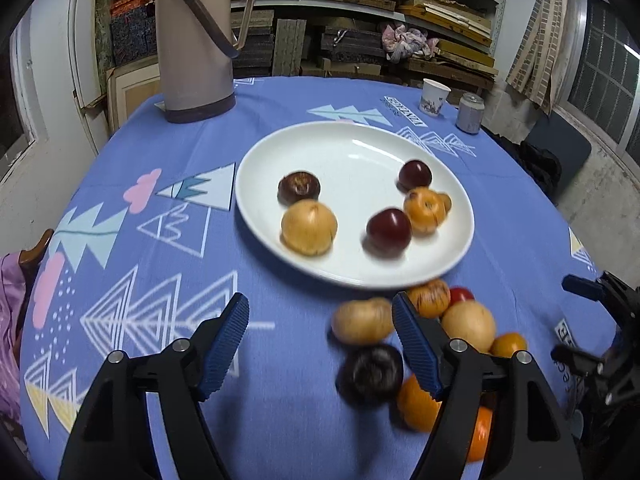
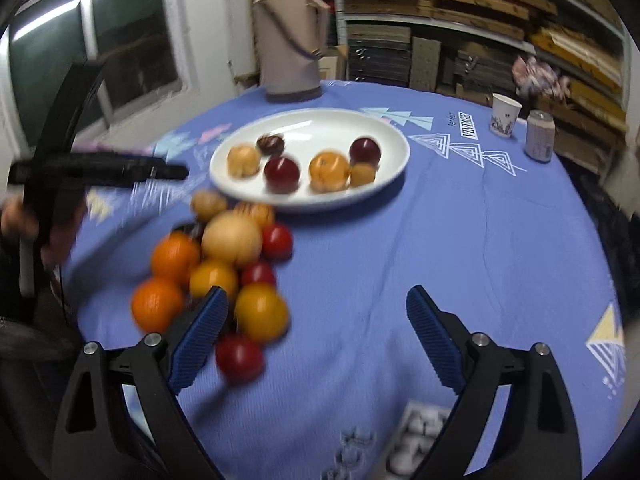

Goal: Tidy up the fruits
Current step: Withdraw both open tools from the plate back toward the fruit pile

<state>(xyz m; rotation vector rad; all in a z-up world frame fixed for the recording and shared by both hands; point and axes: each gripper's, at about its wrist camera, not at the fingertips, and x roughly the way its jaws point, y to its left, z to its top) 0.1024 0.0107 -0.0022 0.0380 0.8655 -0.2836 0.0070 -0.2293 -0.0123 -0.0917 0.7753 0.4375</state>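
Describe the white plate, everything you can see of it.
The white plate is round, shallow and glossy, ceramic by the look, with window light glinting off its surface. It sits flat and upright on the blue patterned tablecloth, in front of the beige thermos. Six fruits lie in it: three dark red, two orange-tan, and one small tan one tucked behind the orange one. A pile of loose fruit lies on the cloth just off its near rim. Neither gripper touches it.

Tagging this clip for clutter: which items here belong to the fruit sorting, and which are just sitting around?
Job: white plate holding six fruits; loose fruit pile on the tablecloth.
Bystanders: thermos jug, paper cup, drink can.
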